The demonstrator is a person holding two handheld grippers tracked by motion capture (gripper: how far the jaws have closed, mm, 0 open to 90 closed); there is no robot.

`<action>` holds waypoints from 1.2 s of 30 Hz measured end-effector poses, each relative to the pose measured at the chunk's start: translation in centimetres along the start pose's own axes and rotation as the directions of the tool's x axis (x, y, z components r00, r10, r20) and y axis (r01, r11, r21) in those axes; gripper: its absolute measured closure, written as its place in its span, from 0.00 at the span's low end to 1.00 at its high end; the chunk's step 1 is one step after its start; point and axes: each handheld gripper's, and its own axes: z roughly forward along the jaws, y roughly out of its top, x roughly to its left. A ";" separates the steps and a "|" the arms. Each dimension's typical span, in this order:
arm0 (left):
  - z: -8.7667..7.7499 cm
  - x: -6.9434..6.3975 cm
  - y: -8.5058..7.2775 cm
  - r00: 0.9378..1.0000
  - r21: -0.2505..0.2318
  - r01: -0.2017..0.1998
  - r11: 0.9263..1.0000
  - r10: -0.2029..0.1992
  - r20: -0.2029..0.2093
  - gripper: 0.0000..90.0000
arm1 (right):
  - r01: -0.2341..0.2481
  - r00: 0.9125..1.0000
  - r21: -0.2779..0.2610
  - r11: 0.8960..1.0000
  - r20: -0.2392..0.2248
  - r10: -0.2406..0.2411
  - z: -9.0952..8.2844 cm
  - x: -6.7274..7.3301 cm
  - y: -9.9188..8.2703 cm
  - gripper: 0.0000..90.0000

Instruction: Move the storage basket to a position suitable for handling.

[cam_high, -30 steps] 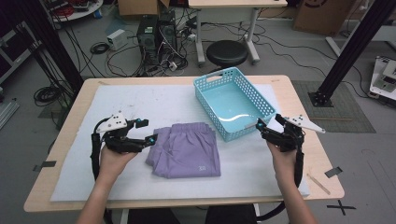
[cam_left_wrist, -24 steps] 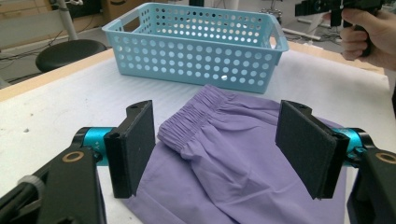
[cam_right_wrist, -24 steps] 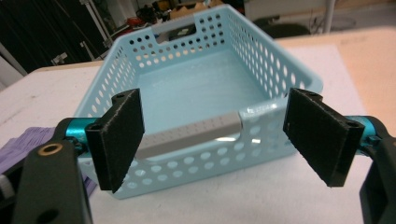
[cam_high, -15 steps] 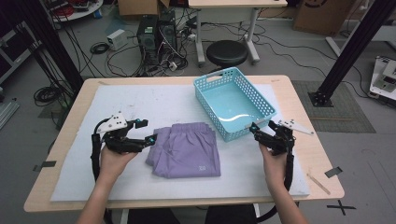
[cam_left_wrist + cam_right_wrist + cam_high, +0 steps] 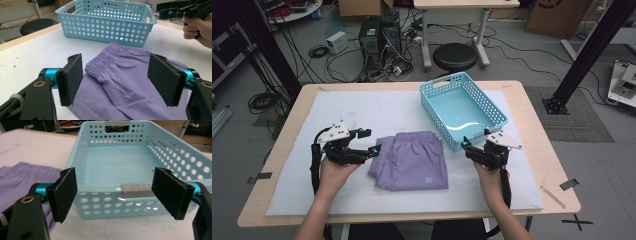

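Purple shorts [image 5: 410, 160] beside blue basket [image 5: 462, 110] — both grippers' jaws wide apart.

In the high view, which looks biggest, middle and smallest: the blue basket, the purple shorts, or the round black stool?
1. Blue basket, though only a little bigger than the shorts.
2. Purple shorts.
3. Round black stool, which sits farther from the camera on the floor, so it may look smaller than it really is.

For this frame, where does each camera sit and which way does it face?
High view: above the person's side, looking forward and down at the table; forearms, left gripper, right gripper.
Left gripper view: between its open jaws, facing the purple shorts and blue basket.
Right gripper view: between its open jaws, facing the basket's near wall.
All three share basket and shorts.
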 end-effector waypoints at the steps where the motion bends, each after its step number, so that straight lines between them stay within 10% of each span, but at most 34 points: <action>1: 0.0 0.0 0.0 1.000 0.000 -0.001 1.000 0.001 0.002 0.32 | 0.005 1.000 0.000 1.000 -0.010 -0.005 0.2 0.4 0.0 0.23; 9: 0.2 -0.1 -0.1 1.000 0.005 0.002 1.000 -0.002 0.004 0.32 | 0.102 0.993 0.005 0.995 -0.068 -0.101 0.8 2.5 -0.2 0.28; 15: 0.3 -0.2 -0.1 1.000 0.011 0.006 1.000 -0.006 0.011 0.32 | 0.170 0.984 0.033 0.985 0.054 -0.171 1.8 3.3 -0.3 0.30; 21: 0.1 -0.1 -0.2 1.000 0.007 0.012 1.000 -0.012 0.011 0.32 | 0.190 0.980 0.049 0.981 0.055 -0.193 1.6 3.0 -0.2 0.30; 36: 0.3 0.1 -0.4 1.000 0.020 0.018 1.000 -0.019 0.018 0.32 | 0.078 0.986 0.074 0.994 0.140 -0.088 0.2 -0.8 -0.6 0.33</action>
